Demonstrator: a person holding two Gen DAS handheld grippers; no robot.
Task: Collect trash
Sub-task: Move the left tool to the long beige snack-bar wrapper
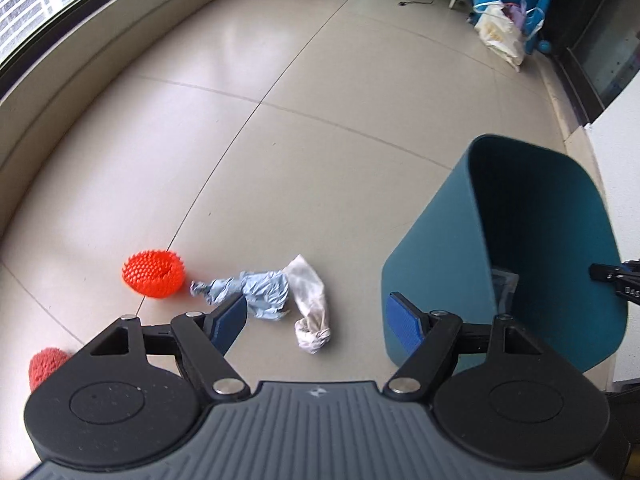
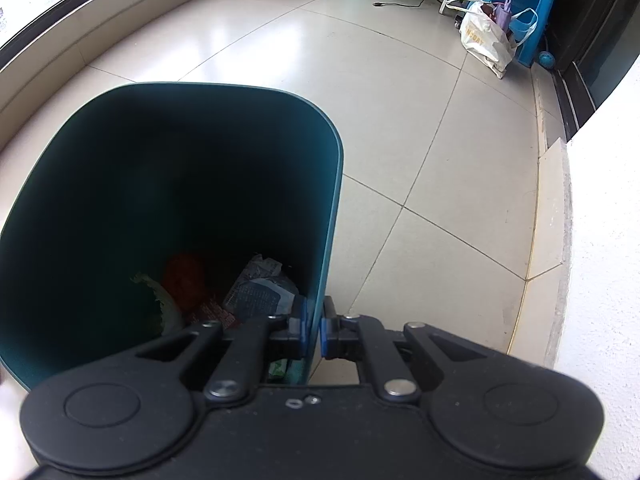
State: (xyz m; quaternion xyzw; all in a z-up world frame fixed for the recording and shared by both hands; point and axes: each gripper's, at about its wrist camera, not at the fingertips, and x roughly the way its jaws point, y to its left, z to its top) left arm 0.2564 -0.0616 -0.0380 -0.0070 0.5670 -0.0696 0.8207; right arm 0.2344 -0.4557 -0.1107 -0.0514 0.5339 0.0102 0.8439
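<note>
Right gripper clamped on the bin wall, left gripper spread over trash on the floor.

I had the right gripper (image 2: pixel 314 330) closed on the near wall of the teal trash bin (image 2: pixel 168 184), one blue pad inside and one outside; the bin tilted toward my camera, and inside it I saw a lettuce leaf (image 2: pixel 160 300), something red and a crumpled printed wrapper (image 2: pixel 260 292). My left gripper (image 1: pixel 316 320) stood wide open above the tile floor (image 1: pixel 320 120), with a crumpled blue rag (image 1: pixel 256 292) touching a dirty white sock (image 1: pixel 310 304) between its fingers. A spiky orange ball (image 1: pixel 154 274) lay just left of the rag, and another red item (image 1: pixel 46 366) sat at the lower left edge. The bin stood right of the sock.
</note>
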